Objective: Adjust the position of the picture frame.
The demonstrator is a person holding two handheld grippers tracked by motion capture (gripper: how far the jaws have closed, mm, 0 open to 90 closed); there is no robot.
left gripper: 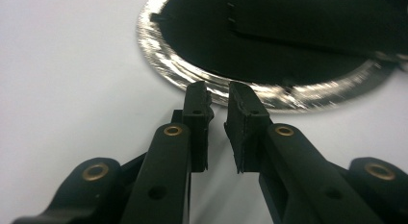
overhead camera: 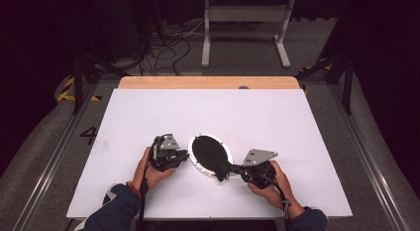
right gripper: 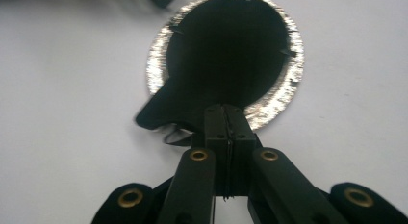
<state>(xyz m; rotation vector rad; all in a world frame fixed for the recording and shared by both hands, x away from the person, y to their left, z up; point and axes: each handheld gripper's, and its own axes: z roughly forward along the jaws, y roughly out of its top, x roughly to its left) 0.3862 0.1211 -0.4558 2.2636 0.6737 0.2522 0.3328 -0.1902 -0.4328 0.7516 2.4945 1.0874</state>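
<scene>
Round black pad with a shiny foil rim [overhead camera: 210, 154] sits mid-surface [overhead camera: 148, 112]. Right tongs [right gripper: 226, 119] are clamped on what looks like its black tab; left tongs [left gripper: 219, 96] are slightly apart at its rim, so a tug could tear the foil.

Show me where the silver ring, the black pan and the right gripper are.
silver ring [right gripper: 156, 56], right gripper view, on its shiny left band.
black pan [right gripper: 226, 46], right gripper view, on the dark middle.
right gripper [right gripper: 226, 119], right gripper view, where the closed tips meet.
</scene>
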